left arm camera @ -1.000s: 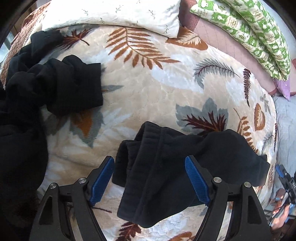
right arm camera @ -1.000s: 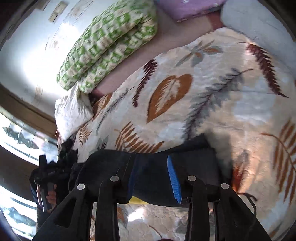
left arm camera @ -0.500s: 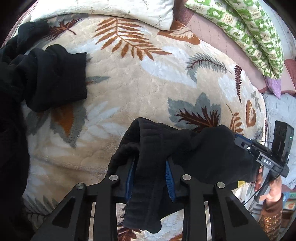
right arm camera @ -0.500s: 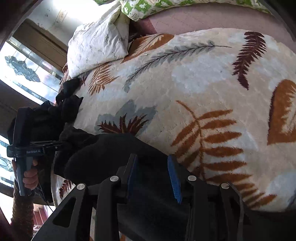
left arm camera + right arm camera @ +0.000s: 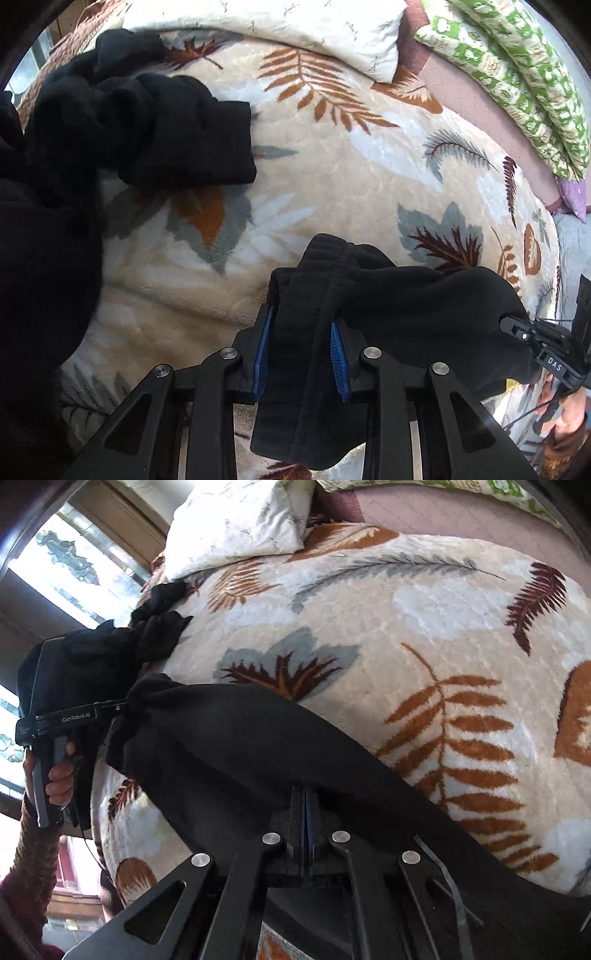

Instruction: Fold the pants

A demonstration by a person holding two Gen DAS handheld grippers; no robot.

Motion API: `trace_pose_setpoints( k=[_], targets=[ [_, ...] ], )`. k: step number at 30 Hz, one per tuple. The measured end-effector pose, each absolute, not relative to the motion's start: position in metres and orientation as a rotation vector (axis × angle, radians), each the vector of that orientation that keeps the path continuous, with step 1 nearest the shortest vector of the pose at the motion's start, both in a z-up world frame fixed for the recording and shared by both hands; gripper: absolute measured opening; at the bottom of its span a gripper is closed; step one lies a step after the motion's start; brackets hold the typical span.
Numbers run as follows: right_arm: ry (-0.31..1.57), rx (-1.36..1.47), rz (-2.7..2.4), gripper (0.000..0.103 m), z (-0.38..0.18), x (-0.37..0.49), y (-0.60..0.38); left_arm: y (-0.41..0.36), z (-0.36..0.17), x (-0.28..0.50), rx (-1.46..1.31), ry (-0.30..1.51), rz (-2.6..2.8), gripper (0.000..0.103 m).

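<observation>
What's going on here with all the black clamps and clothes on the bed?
A person is folding black pants on a leaf-patterned blanket, with a handheld gripper in each hand. The left gripper pinches the ribbed waistband end, its jaws easing slightly apart around the cloth. The right gripper is shut tight on the pants further along. The cloth spans between the two. More dark clothing lies bunched near a white pillow.
</observation>
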State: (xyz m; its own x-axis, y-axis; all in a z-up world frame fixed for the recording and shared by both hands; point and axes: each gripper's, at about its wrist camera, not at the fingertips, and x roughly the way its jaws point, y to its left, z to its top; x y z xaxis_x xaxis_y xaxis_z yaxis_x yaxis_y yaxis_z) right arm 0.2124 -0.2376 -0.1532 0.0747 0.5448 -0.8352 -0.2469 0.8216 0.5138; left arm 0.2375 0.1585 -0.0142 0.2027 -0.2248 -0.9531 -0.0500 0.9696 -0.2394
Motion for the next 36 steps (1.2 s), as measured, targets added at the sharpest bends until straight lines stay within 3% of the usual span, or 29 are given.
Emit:
trace_pose_setpoints(
  k=[4, 8, 11, 15, 24, 36],
  targets=[
    [1.345, 0.374, 0.601, 0.005, -0.143, 0.209, -0.248, 0.167, -0.003, 0.236, -0.307, 1.359, -0.181, 0.04],
    [1.292, 0.474, 0.58, 0.011, -0.118, 0.192, -0.289, 0.185, 0.021, 0.222, -0.379, 1.311, -0.189, 0.063],
    [1.266, 0.519, 0.469, 0.021, -0.104, 0.174, -0.343, 0.188, 0.041, 0.204, -0.396, 1.282, -0.218, 0.064],
    [1.236, 0.583, 0.231, 0.024, -0.099, 0.144, -0.432, 0.133, 0.062, 0.171, -0.295, 1.265, -0.34, 0.073],
    [1.271, 0.772, 0.04, 0.026, -0.144, 0.097, -0.519, -0.043, 0.023, 0.129, -0.3, 1.442, -0.621, 0.073],
    [1.245, 0.827, 0.129, 0.028, -0.16, 0.098, -0.511, -0.059, -0.032, 0.148, -0.509, 1.527, -0.449, 0.071]
  ],
)
